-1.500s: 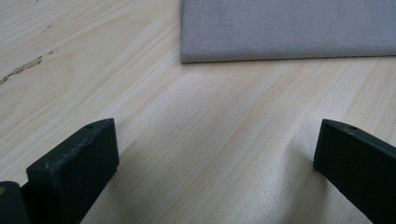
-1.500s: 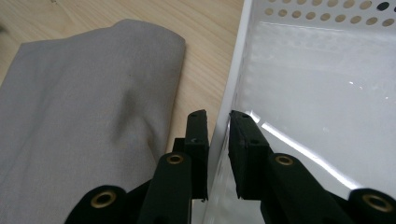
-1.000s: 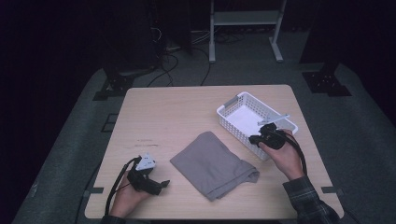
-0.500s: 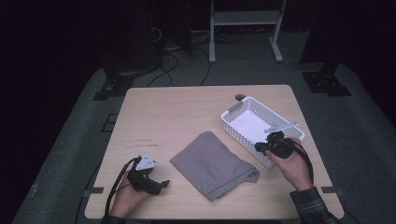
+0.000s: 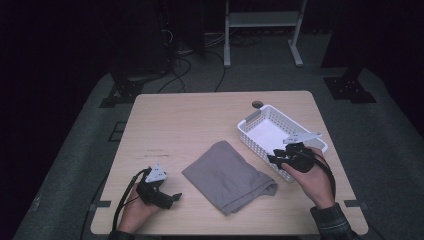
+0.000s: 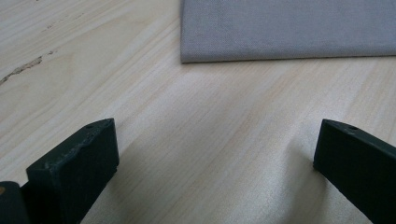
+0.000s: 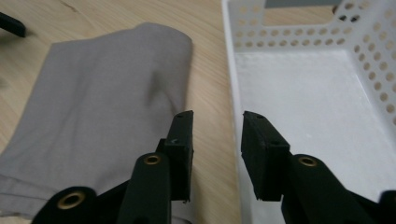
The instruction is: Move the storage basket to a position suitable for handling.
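Observation:
A folded grey cloth (image 5: 227, 176) (image 6: 289, 28) (image 7: 102, 107) lies in the middle of the wooden table. To its right stands an empty white perforated basket (image 5: 250, 131) (image 7: 231, 70). My right gripper (image 5: 274, 159) (image 7: 217, 119) is at the basket's near corner. Its jaws have just been opening and stand a little apart, with the basket's wall in the gap and the pads not pressing on it. At the table's front left, my left gripper (image 5: 172, 197) (image 6: 215, 130) rests wide open just above bare wood, pointing at the cloth's edge.
A small round hole (image 5: 257, 104) sits in the table (image 5: 190, 120) just behind the basket. Beyond the far edge are a metal rack's legs (image 5: 227, 55) and loose cables (image 5: 180, 65) on the dark floor.
The basket has slid and turned a little toward the near right with my right hand. My right gripper's jaws, shut before, now stand apart. My left gripper has not moved.

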{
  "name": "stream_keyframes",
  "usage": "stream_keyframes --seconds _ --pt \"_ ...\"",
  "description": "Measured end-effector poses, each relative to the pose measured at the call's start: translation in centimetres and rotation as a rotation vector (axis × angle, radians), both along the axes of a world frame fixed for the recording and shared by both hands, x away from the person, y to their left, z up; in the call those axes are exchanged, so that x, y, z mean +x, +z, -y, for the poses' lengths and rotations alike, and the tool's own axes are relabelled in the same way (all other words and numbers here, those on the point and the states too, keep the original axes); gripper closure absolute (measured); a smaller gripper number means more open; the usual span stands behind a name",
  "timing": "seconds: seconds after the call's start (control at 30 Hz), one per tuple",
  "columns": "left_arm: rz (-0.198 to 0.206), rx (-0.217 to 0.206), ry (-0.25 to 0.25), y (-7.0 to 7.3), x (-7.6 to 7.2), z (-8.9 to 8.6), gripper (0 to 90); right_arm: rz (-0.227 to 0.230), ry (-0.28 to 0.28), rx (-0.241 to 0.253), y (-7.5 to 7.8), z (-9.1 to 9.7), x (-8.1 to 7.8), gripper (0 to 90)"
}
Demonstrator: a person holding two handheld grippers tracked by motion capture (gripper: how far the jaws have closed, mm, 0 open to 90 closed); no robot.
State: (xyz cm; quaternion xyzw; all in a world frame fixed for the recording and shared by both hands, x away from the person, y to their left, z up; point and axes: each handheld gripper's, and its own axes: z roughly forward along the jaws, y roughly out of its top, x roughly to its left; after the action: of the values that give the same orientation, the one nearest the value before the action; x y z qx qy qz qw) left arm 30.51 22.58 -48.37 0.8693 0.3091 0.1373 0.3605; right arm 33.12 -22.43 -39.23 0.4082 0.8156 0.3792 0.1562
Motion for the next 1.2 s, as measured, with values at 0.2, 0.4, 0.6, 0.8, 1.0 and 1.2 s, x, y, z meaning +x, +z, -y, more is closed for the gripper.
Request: stream_keyframes --seconds 0.2,0.4,0.6,0.8,1.0,1.2 --pt "0.001 0.000 0.000 0.0 0.0 0.0 0.0 0.010 0.064 0.019 0.4 -1.9 -0.2 54.4" --pt "-0.002 -0.005 0.003 0.0 0.0 0.0 0.0 0.000 0.112 0.019 0.3 -4.1 0.1 41.6" --pt "-0.001 -0.002 0.002 0.0 0.0 0.0 0.0 -0.015 0.151 -0.004 -0.3 -6.2 0.5 32.5" --pt "0.000 -0.002 0.001 0.0 0.0 0.0 0.0 -0.020 0.162 -0.015 -1.1 -7.8 1.0 27.2" --pt "-0.001 -0.001 0.000 0.0 0.0 0.0 0.0 -0.040 0.173 -0.008 -2.0 -9.0 1.7 24.4" --pt "-0.001 -0.003 0.002 0.0 0.0 0.0 0.0 -0.063 0.174 -0.043 -3.4 -10.3 2.3 25.0"
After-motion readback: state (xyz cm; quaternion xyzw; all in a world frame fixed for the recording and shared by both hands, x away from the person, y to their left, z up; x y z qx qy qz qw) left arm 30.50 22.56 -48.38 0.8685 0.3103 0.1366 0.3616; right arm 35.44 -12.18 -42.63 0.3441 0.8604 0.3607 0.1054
